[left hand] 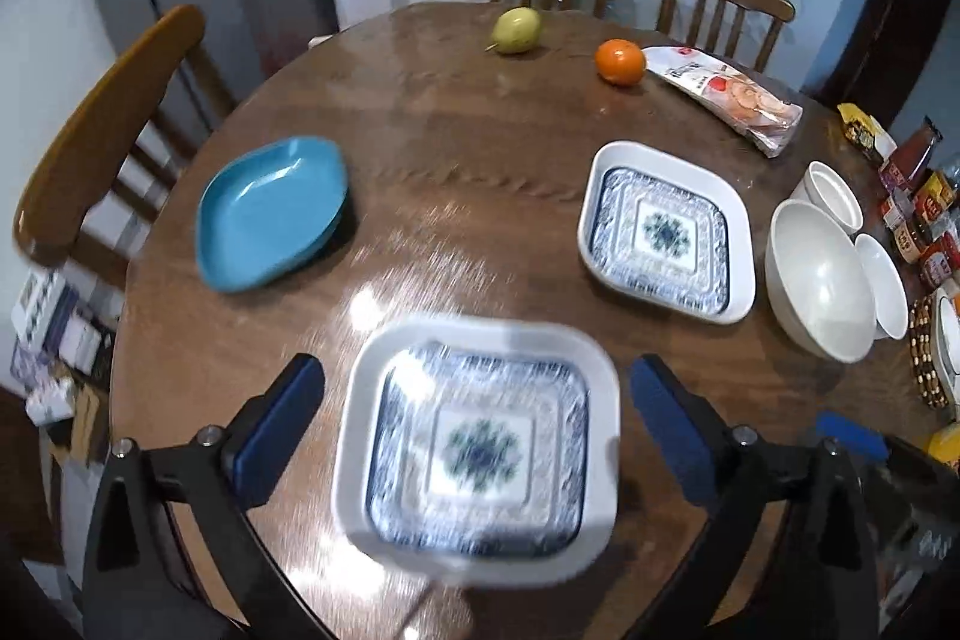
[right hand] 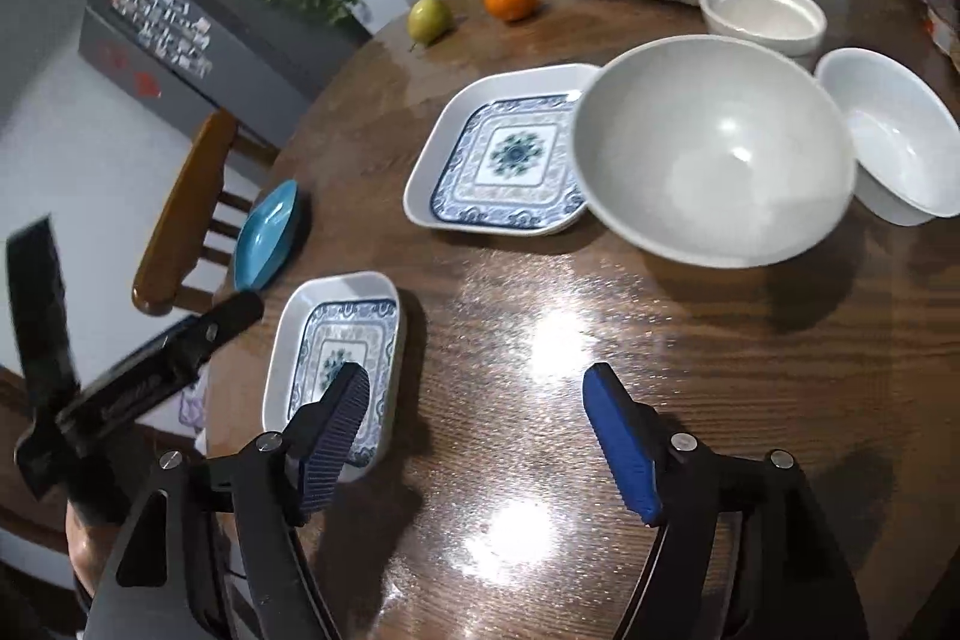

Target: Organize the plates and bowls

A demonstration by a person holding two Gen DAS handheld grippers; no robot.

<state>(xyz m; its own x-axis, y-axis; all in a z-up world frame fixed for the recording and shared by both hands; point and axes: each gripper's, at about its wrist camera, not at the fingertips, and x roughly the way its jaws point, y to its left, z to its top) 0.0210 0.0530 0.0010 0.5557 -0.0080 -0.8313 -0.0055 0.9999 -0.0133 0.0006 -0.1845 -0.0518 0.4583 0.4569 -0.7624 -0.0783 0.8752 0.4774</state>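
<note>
**Small patterned plate between wide left tongs, not yet gripped**

Left tongs (left hand: 477,424) spread wide, one blue pad either side of the small square patterned plate (left hand: 477,451), clear of both rims. Plate flat on the worktop (left hand: 456,172) near its front edge, blurred in the left view. Right tongs (right hand: 477,436) likewise wide and holding nothing, over bare wood just right of that same plate.

Matching larger patterned plate (left hand: 666,232) further back and to the right, touching or just beside the big white bowl (left hand: 819,280); two smaller white bowls (left hand: 882,286) behind it. Blue dish (left hand: 273,211) well apart on the left.

Plate probably ceramic or melamine: stiff, glazed, slippery, liable to chip. Best taken across one raised white rim, near the middle of a side, squeezed firmly and kept level. Likely destination: nested on the larger matching plate, lowered gently.
</note>
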